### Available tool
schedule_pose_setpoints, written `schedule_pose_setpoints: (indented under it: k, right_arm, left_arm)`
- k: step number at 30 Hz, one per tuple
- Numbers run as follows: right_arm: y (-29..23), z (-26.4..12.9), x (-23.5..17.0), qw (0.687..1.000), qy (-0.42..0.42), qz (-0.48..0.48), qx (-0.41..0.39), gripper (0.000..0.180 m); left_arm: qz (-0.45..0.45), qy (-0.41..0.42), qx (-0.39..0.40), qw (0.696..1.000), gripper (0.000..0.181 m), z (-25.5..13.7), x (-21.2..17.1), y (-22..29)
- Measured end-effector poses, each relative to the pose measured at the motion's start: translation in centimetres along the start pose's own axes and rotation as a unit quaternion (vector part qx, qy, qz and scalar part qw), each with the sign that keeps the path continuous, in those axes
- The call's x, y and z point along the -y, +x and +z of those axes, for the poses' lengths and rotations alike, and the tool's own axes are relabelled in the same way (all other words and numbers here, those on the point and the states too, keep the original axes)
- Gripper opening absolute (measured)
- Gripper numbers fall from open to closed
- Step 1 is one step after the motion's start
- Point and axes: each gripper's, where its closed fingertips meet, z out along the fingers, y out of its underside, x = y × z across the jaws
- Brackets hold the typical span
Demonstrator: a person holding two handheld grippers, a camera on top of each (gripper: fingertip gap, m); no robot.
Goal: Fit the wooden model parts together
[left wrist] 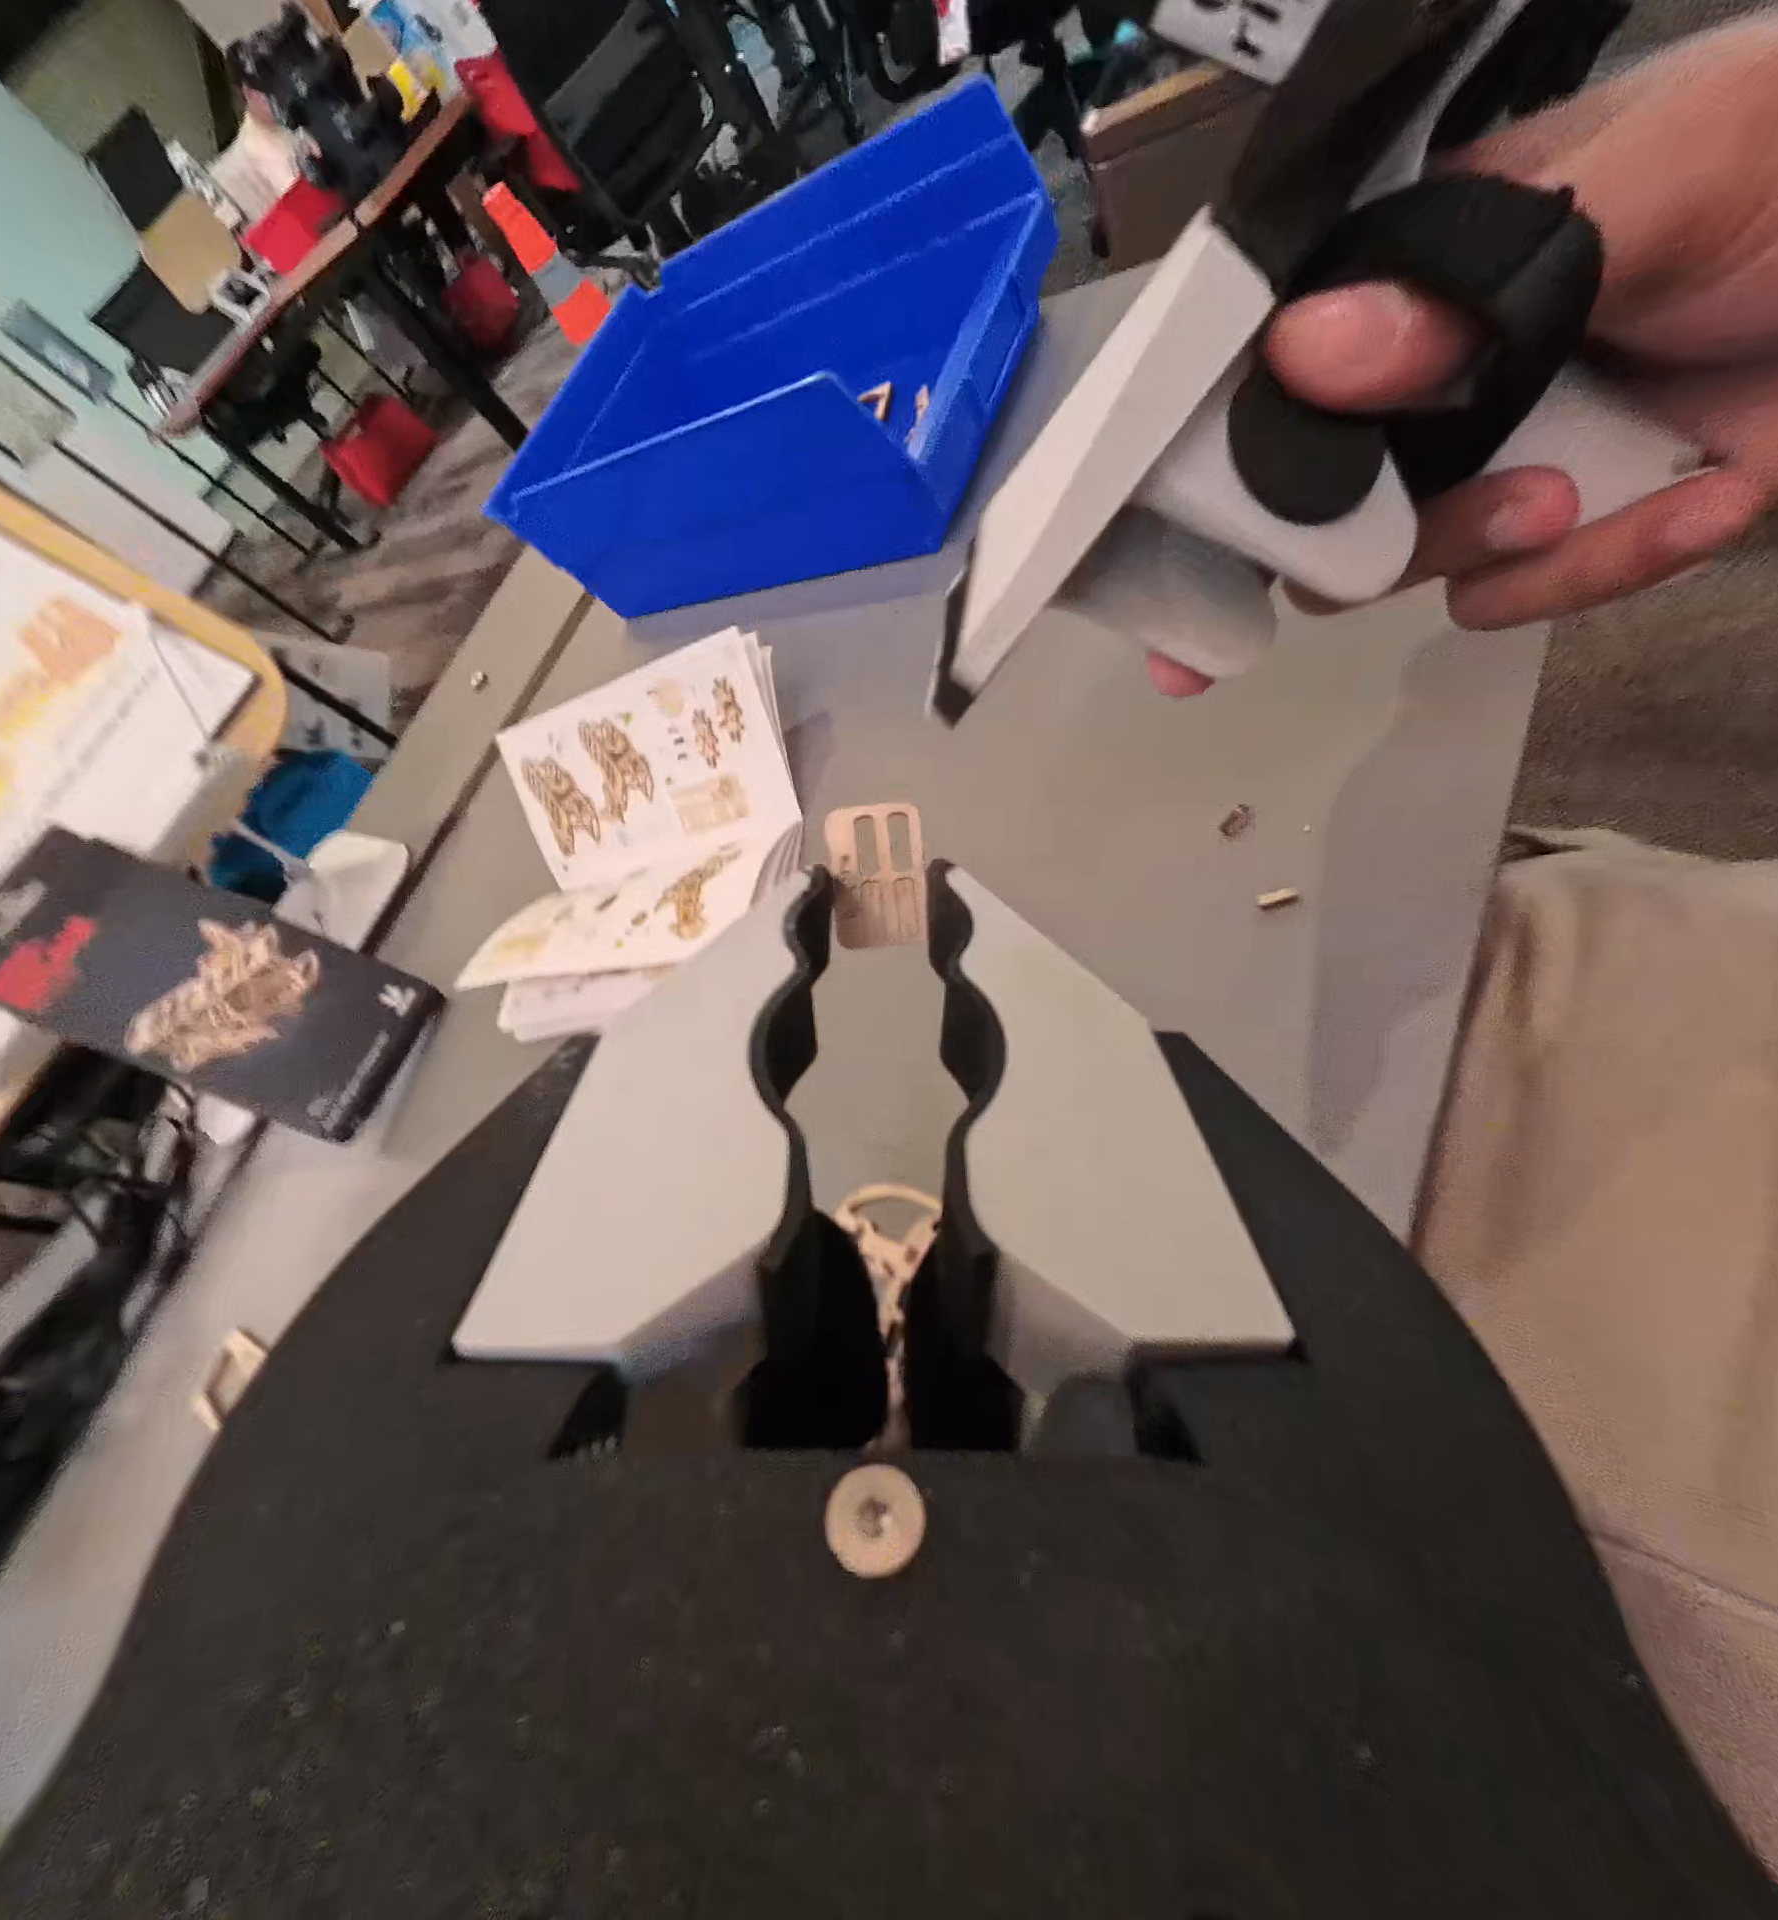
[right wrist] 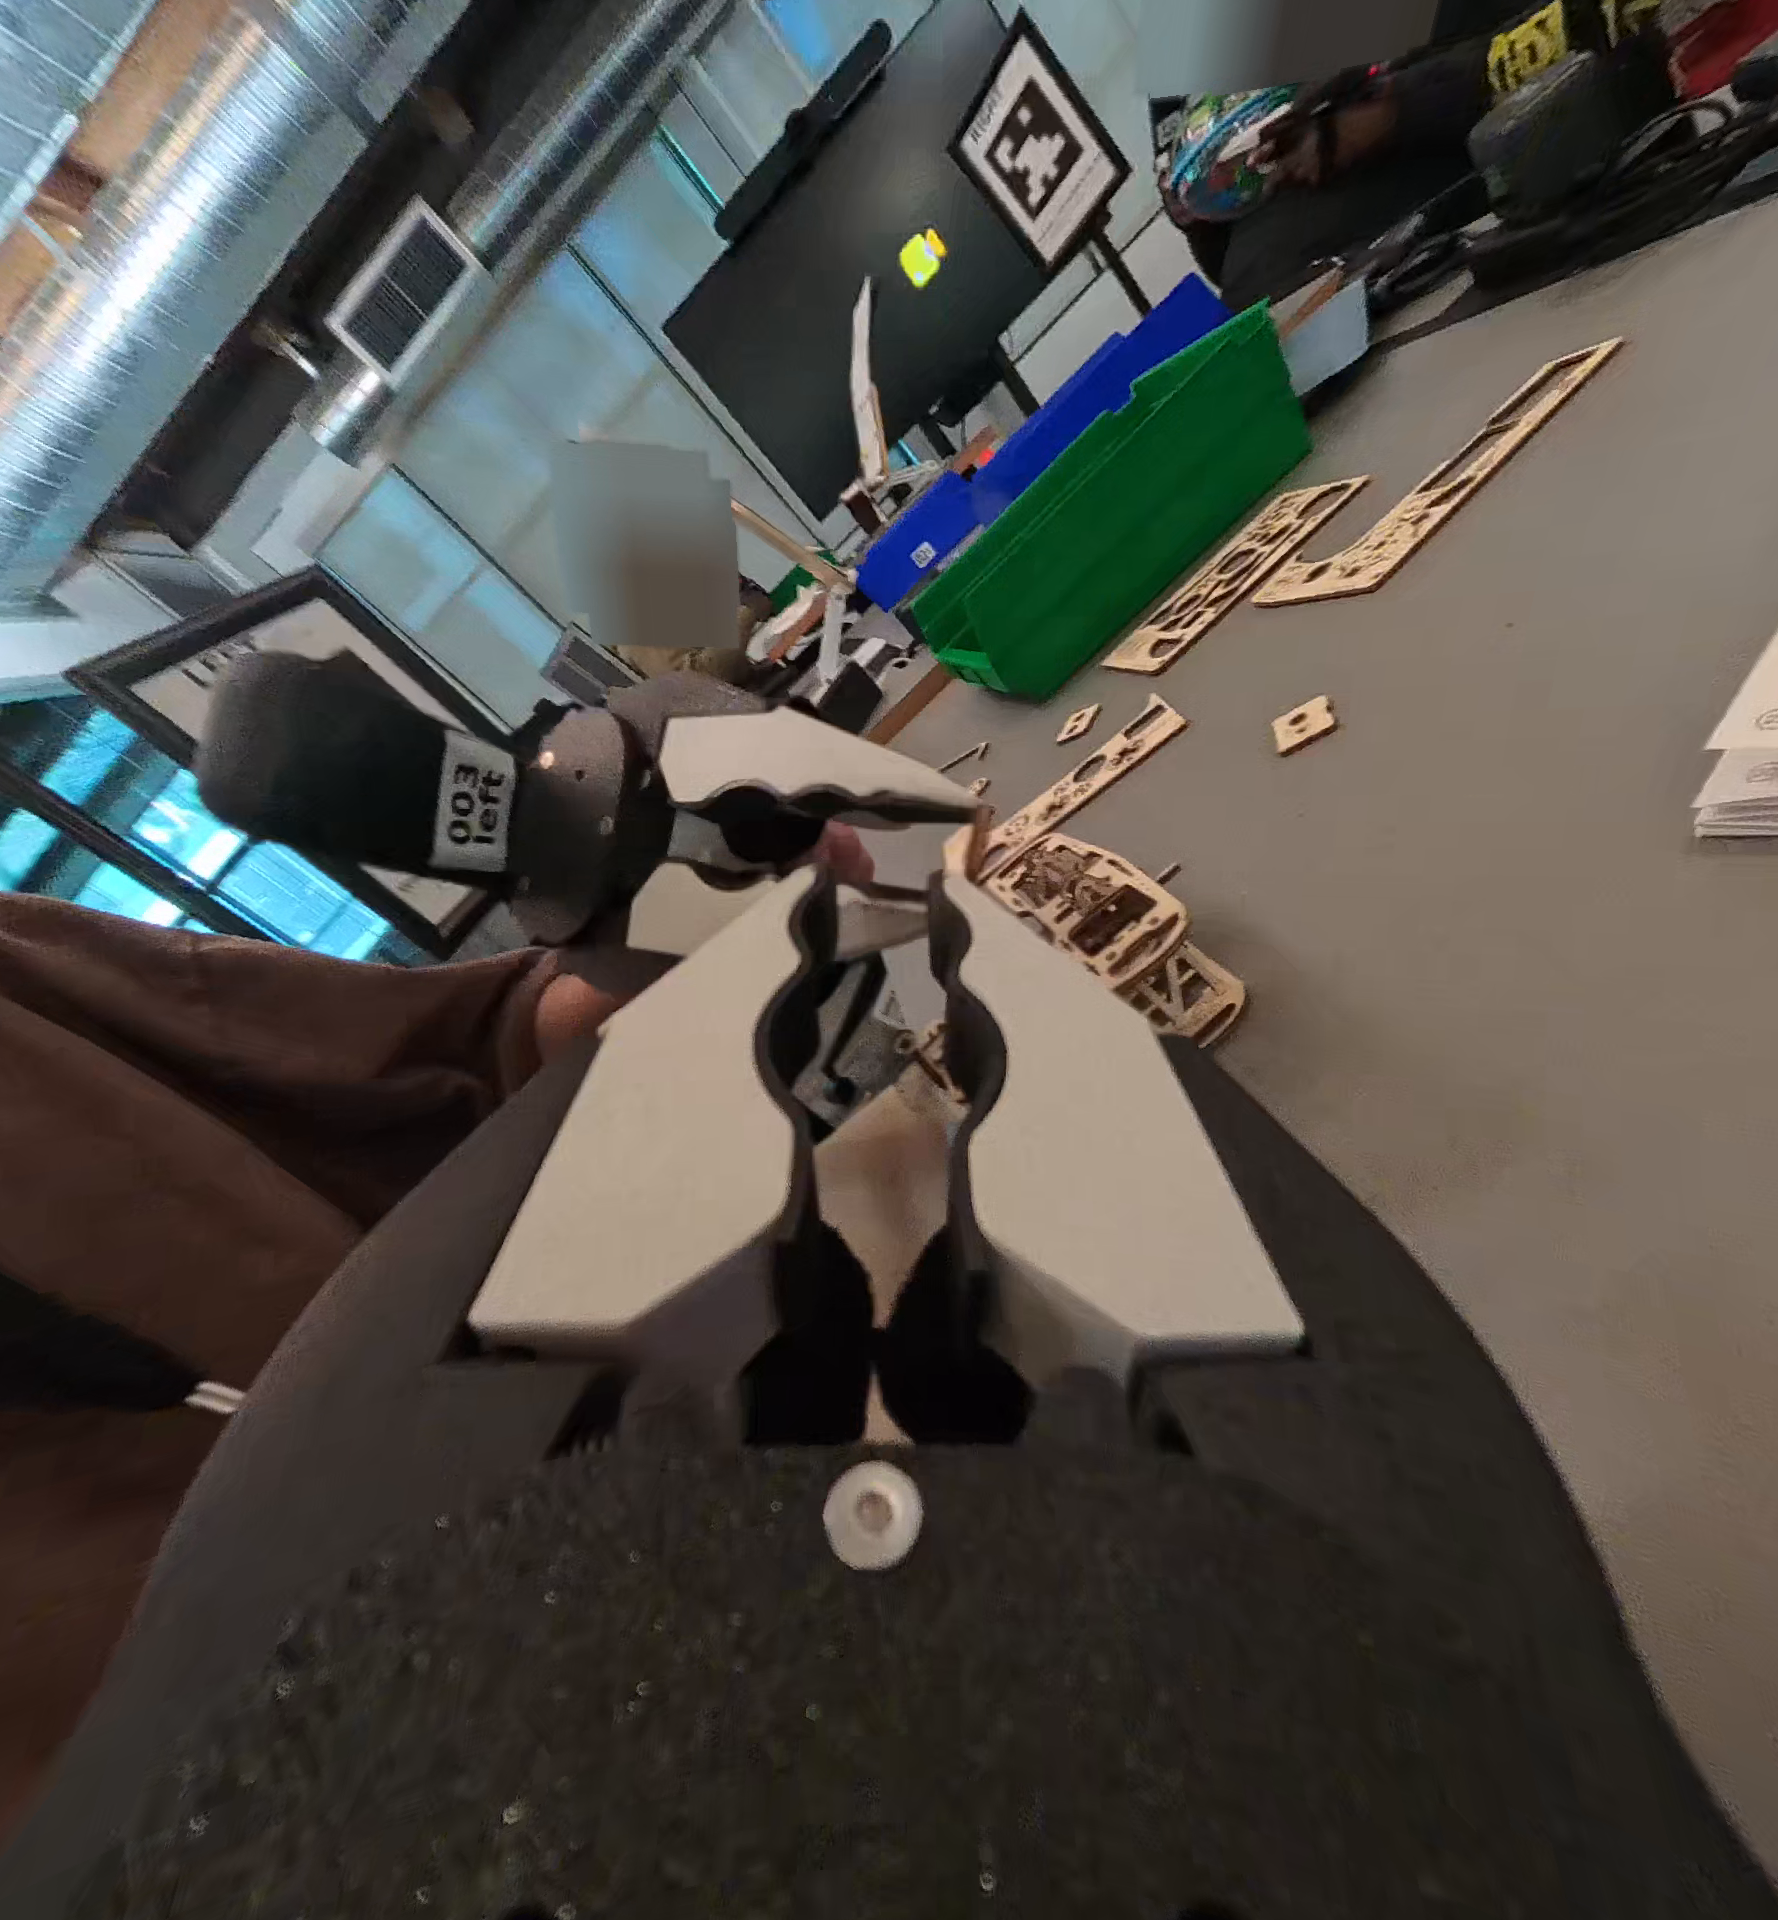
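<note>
Left gripper (left wrist: 877,894) pinches a small slotted wooden plate (left wrist: 872,878) at its very tips, twelve o'clock. Right gripper (right wrist: 874,899) is parted, empty, hovering off the counter (right wrist: 1487,1039). Half-built model (right wrist: 1103,914) lies at one o'clock. Such a shallow pinch could let that plate twist when pressed home.

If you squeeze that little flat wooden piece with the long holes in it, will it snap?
Probably, if pinched hard. The small thin wooden plate with slot cut-outs looks like a flat laser-cut sheet, so it seems light and stiff but brittle. Only narrow strips of wood run between its slots, likely its weakest spots. The left gripper holds it by its edges, so it could twist loose.
</note>
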Motion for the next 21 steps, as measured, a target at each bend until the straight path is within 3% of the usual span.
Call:
schedule_pose_setpoints:
  k: [4, 8, 13, 17, 21]
  right_arm:
    - [2.7, -0.4, -1.1, 0.993, -0.035, -0.045, -0.102, 0.017]
    - [2.4, -0.7, -0.4, 0.997, 0.0, -0.007, -0.077, 0.021]
    - [2.5, 0.0, -1.2, 0.997, -0.02, -0.009, -0.071, 0.001]
    - [2.3, -0.5, -2.3, 0.992, -0.084, -0.047, -0.077, 0.002]
    - [1.5, -1.3, -3.3, 0.988, -0.125, -0.071, -0.058, 0.002]
  left_arm:
    - [0.015, -0.007, 0.016, 1.0, 0.016, 1.7, 0.6, 0.6]
    - [0.0, -0.002, 0.017, 1.0, 0.016, 1.6, 0.9, 1.1]
    - [-0.026, 0.002, 0.02, 0.999, 0.016, 1.7, 1.0, 1.4]
    - [-0.146, 0.006, -0.088, 0.985, 0.016, 1.3, 0.5, 2.9]
    - [-0.296, 0.015, -0.221, 0.929, 0.022, 0.3, -0.4, 4.0]
